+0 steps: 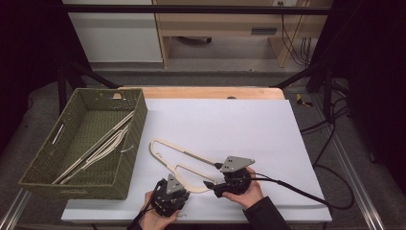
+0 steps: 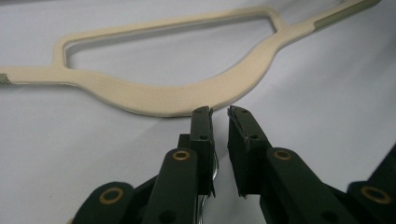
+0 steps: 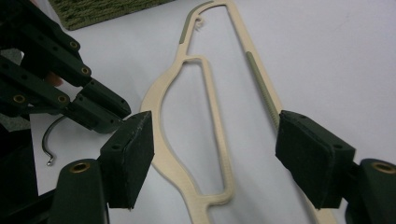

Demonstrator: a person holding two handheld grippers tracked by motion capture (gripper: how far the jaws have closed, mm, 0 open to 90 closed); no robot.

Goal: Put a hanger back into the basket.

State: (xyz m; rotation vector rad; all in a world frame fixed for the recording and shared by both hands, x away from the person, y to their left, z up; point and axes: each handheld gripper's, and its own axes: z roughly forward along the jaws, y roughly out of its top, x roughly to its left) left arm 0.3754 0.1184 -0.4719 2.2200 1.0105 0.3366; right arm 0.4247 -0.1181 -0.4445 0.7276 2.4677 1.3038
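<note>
A cream-coloured flat plastic clothes hanger (image 1: 179,160) lies flat on the white sheet (image 1: 249,129) that covers the table, just right of the green woven basket (image 1: 45,165). The left gripper (image 2: 219,112) sits at the near edge of the hanger's curved neck: its two black jaws stand almost together with a narrow gap between them, their tips just short of the cream edge, and nothing is pinched between them. A thin metal hook (image 3: 49,140) shows under that gripper in the right gripper view. The right gripper (image 3: 212,154) is released, its jaws spread wide to either side of the hanger, one pad beside the curved outer edge, the other beside the ribbed straight bar, neither pressing on it. No brand, label or writing can be read on anything here. One hanger lies on the sheet; several more lie in the basket, too tangled to count; there is one basket and two grippers
</note>
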